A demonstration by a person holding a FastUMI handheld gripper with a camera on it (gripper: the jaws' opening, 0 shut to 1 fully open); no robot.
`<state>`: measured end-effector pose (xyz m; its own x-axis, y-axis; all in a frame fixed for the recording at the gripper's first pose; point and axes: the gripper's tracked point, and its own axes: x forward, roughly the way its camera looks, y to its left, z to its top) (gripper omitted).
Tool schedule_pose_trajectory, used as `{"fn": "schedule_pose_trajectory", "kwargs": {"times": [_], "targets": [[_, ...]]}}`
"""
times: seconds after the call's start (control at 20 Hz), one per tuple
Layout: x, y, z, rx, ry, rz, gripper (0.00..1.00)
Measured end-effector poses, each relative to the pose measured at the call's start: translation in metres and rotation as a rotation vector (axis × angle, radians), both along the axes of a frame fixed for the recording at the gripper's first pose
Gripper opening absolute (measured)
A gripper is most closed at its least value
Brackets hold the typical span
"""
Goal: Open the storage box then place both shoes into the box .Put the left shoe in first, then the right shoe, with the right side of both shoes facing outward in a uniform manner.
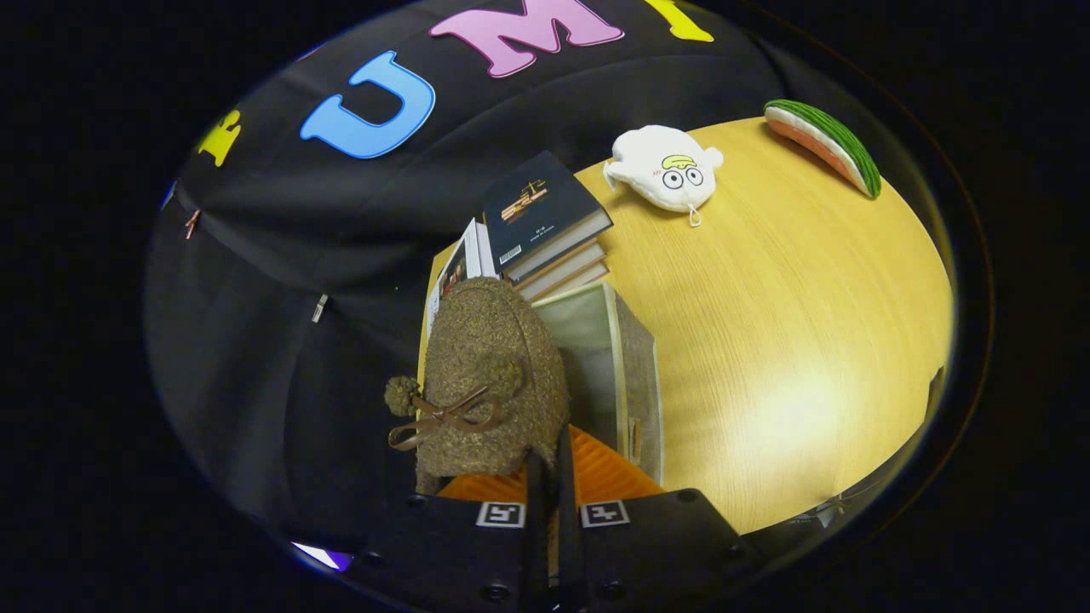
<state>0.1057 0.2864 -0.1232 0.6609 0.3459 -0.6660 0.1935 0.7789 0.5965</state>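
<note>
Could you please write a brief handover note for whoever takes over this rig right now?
Gripper: jaws closed to a narrow gap, pinching the rim of the brown fuzzy shoe, which hangs lifted ahead of them, its bow and pompoms facing the camera.
Storage box: open, on the wooden table just beyond the shoe, in front of the stack of books. Its inside is partly hidden, so I cannot tell whether a shoe is already in it.
Done: box opened, one shoe picked up.
Left: lower this shoe into the box with its right side outward; check for the other shoe.
</note>
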Motion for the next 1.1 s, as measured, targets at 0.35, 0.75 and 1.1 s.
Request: {"fn": "schedule_pose_trajectory", "kwargs": {"times": [0.35,0.75,1.1], "targets": [[-0.001,0.002,-0.004,-0.002,-0.004,-0.015,0.21],[-0.012,0.005,0.073,-0.099,-0.293,0.061,0.98],[-0.029,-0.073,0.146,-0.362,-0.618,-0.025,0.98]]}}
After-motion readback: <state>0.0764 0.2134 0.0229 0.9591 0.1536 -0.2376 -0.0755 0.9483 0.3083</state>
